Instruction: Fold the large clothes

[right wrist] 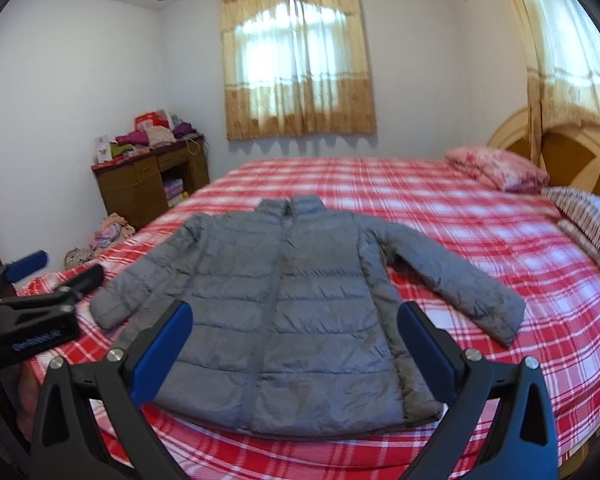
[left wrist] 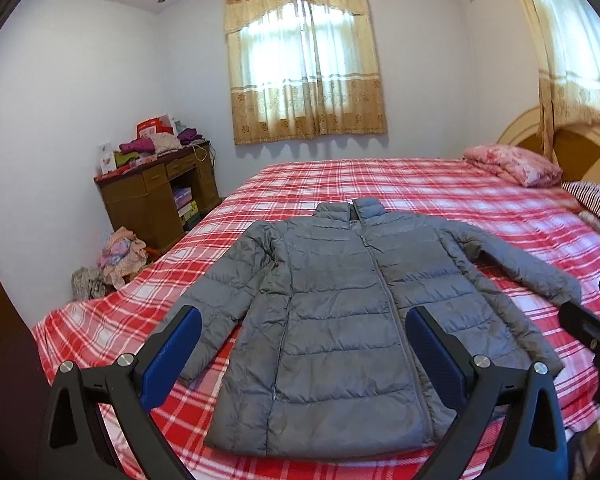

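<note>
So there's a grey puffer jacket (left wrist: 332,320) laid flat, front side up and zipped, on a bed with a red and white plaid sheet (left wrist: 440,184). Collar points toward the window, hem toward the cameras, both sleeves spread out to the sides.

Left gripper (left wrist: 304,344) hovers over the lower half of the jacket with its blue-padded fingers (left wrist: 172,360) spread wide, nothing between them. Right gripper (right wrist: 292,340) is the same deal: fingers well apart, holding nothing, hanging above the hem area.

What differs between the two views: the left wrist view catches a bit of the right gripper at its right edge (left wrist: 596,332), near the cuff of the sleeve on that side. The right wrist view shows the left gripper off at its left edge (right wrist: 40,276), beside the other sleeve, and you can see its blue pad there. The right wrist view also shows the right-hand sleeve fully, cuff and all, plus more of the striped pillow (right wrist: 592,216). The left wrist view gives a better look at the pile of clothes on the floor (left wrist: 118,256) next to the wooden desk (left wrist: 156,196).

Both views get the pink floral pillow (left wrist: 516,164), the headboard (right wrist: 572,152) and the yellow curtains (left wrist: 304,60) over the window
</note>
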`<state>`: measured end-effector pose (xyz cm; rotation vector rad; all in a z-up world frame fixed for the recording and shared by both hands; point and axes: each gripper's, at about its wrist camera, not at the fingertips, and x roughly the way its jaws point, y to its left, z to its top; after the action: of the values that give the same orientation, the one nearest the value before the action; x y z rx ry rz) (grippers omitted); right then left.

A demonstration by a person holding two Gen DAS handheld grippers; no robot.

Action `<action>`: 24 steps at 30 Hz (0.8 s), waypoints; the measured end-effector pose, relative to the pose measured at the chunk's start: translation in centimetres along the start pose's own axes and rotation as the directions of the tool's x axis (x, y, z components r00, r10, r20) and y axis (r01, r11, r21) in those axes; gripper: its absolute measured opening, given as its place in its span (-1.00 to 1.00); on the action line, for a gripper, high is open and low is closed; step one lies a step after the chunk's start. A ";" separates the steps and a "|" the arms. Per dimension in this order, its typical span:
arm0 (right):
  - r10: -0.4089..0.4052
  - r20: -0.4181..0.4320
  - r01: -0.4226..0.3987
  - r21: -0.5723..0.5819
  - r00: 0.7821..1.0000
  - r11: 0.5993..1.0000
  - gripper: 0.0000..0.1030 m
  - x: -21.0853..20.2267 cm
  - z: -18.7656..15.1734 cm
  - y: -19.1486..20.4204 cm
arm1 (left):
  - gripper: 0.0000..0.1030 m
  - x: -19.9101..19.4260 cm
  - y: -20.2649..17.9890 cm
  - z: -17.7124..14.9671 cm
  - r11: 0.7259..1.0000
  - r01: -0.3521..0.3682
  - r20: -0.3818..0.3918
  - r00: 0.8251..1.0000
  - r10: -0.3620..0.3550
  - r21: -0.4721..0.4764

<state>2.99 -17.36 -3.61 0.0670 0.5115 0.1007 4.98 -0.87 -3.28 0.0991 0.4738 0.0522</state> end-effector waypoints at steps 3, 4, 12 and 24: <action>-0.070 -0.034 0.073 0.073 0.997 0.995 1.00 2.2 -0.5 -4.5 | 0.98 2.5 -0.7 0.2 1.000 0.017 -0.013 1.000 -0.016 0.025; -0.088 -0.040 0.092 0.090 0.995 0.992 1.00 2.6 -0.7 -5.8 | 0.98 3.5 -1.1 0.2 0.999 0.025 -0.021 0.999 -0.024 0.033; -0.287 -0.177 0.332 0.342 0.942 0.879 1.00 8.8 -2.8 -21.6 | 0.98 12.3 -3.9 0.7 0.996 0.056 -0.106 0.993 -0.049 0.066; -0.303 -0.320 0.420 0.417 0.898 0.806 0.33 15.4 -4.3 -32.4 | 0.98 23.4 -5.8 1.5 0.997 -0.023 -0.189 0.981 0.037 0.074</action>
<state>16.84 -47.64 -17.68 0.4457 0.7756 -0.4092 26.64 -5.02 -13.23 0.1728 0.6660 0.0744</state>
